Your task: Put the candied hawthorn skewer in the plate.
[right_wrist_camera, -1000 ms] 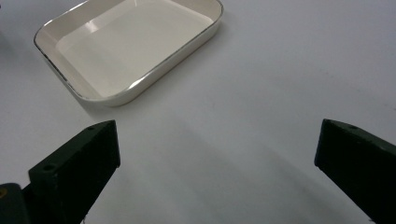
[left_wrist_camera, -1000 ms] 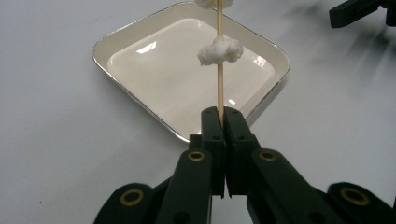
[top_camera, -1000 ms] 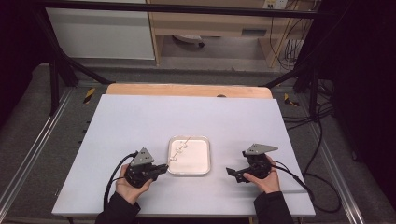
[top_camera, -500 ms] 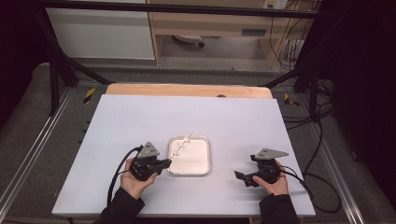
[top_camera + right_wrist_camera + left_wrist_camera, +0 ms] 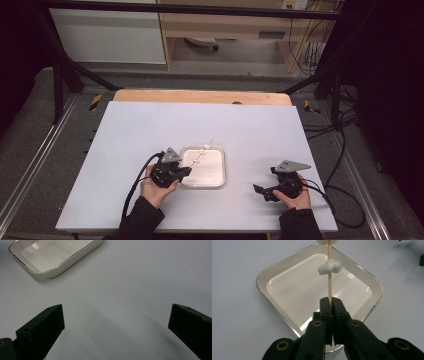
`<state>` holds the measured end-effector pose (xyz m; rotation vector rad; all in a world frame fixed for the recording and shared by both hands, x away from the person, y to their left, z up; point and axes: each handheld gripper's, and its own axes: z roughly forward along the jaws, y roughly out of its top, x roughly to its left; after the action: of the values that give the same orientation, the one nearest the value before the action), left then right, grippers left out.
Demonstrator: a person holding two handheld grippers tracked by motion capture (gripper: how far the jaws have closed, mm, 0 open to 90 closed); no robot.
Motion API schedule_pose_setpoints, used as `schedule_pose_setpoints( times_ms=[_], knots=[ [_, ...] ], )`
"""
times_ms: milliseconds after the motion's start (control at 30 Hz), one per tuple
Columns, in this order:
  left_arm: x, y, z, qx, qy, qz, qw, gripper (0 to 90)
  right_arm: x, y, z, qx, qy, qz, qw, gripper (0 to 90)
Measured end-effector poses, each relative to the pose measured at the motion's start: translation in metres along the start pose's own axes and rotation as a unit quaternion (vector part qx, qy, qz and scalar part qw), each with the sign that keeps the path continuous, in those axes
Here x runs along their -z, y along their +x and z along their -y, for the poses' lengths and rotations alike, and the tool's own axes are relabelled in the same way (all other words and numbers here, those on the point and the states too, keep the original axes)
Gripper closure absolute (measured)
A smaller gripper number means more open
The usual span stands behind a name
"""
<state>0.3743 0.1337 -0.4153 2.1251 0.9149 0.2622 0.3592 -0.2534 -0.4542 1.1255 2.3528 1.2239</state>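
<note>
The left hand-held gripper [image 5: 329, 305] has its two black jaws pressed together on the near end of a thin wooden skewer [image 5: 329, 285], which is held firmly between the pads. The skewer runs away from the jaws over a shallow, square, cream-white enamel dish with a dark rim [image 5: 274, 272]. A small white soft lump [image 5: 329, 267] is threaded on the stick above the dish's inside, and the edge of a second lump sits farther up the stick (what the lumps are made of cannot be told). In the high view the left hand-held gripper [image 5: 184, 171] sits at the dish's left edge, and the skewer [image 5: 202, 152] slants up and away over the dish [image 5: 217, 175], its far tip reaching past the far rim.

The right hand-held gripper [image 5: 259, 190] rests on the pale grey counter [image 5: 150, 125], well apart from the dish on its right. Its jaws stand wide and nothing lies between them, as the right gripper view confirms.

Judgement: the step in hand is holding the loaded skewer steady over the dish. The next move likely calls for the free right hand-held gripper to come across to the dish, close on a lump, and slide it along the stick while the left keeps its grip steady.
</note>
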Motion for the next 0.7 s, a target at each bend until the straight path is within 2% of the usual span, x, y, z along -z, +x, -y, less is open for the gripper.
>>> schedule_pose_setpoints(
  times_ms=[333,700],
  knots=[
    [-0.017,-0.002,-0.002,0.007,0.025,-0.018,0.9995,88.4,-0.001,0.000,0.001,-0.001,0.001,-0.003,1.0000,1.0],
    [-0.026,-0.005,0.002,0.013,0.058,-0.035,0.9976,88.3,-0.001,-0.001,0.003,-0.003,0.003,-0.005,1.0000,1.1]
  ],
)
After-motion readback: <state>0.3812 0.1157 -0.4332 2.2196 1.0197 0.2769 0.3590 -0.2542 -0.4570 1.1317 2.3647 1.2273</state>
